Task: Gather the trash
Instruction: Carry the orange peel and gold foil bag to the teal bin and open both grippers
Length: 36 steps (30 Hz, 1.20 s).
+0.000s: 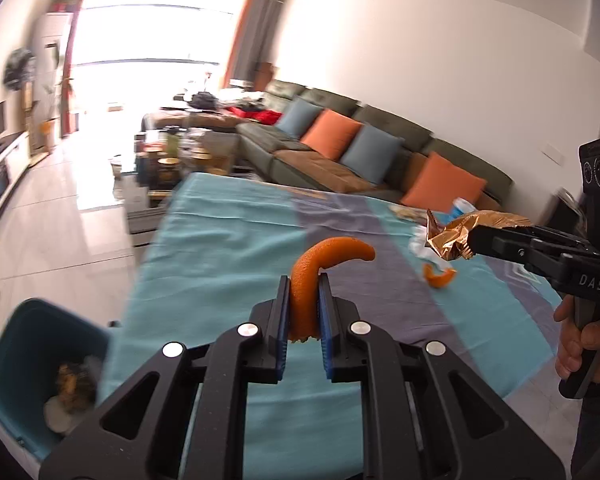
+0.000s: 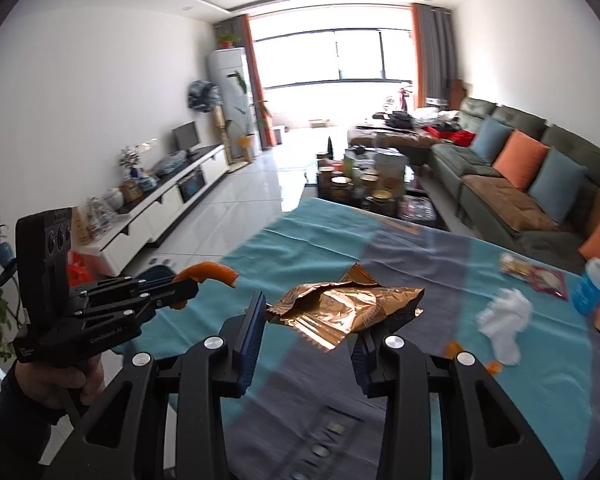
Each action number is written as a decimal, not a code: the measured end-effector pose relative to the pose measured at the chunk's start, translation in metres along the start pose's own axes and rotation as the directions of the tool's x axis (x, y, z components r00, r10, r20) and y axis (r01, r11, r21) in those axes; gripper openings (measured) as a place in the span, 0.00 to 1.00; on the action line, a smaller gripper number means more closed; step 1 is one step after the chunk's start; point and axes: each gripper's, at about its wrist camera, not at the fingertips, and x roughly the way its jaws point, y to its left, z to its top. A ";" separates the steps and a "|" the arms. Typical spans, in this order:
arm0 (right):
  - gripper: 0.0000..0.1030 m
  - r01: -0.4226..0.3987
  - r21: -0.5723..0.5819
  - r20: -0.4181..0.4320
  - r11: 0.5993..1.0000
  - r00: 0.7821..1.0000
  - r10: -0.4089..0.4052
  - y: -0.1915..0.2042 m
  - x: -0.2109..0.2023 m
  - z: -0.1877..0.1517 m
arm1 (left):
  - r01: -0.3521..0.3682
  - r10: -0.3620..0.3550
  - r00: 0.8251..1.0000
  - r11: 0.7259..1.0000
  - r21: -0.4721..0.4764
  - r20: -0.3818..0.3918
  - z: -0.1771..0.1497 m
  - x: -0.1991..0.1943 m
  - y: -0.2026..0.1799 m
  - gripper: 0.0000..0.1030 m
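Note:
My left gripper [image 1: 304, 300] is shut on a curled strip of orange peel [image 1: 320, 264] and holds it above the teal and purple tablecloth [image 1: 220, 248]. It also shows at the left of the right wrist view [image 2: 188, 288]. My right gripper [image 2: 312, 320] holds a crumpled gold foil wrapper [image 2: 340, 304] above the table; the wrapper spans the gap between the fingers. In the left wrist view the right gripper [image 1: 470, 242] is shut on that wrapper [image 1: 456, 236]. A teal trash bin [image 1: 32, 360] with scraps inside stands below the table's left edge.
On the table lie a white crumpled tissue [image 2: 504, 320], a small orange peel piece [image 1: 440, 276], a snack packet [image 2: 536, 276] and a blue cup [image 2: 592, 284]. A green sofa [image 2: 520, 184] stands right, a cluttered coffee table [image 2: 372, 188] beyond, a TV cabinet [image 2: 160, 200] left.

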 end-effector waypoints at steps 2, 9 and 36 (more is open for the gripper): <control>0.35 -0.042 -0.025 -0.002 0.999 0.999 0.042 0.019 0.012 0.009 | -0.037 0.037 0.999 0.999 -0.025 0.015 -0.001 -0.013 0.018 0.13; 0.35 -0.187 -0.097 -0.033 0.978 0.982 0.185 0.084 0.057 0.036 | -0.200 0.204 0.979 0.974 -0.105 0.028 -0.011 -0.057 0.088 0.13; 0.36 -0.403 -0.219 -0.360 0.889 0.880 0.310 0.231 0.206 0.034 | -0.458 0.437 0.889 0.857 -0.236 -0.137 -0.072 -0.087 0.233 0.13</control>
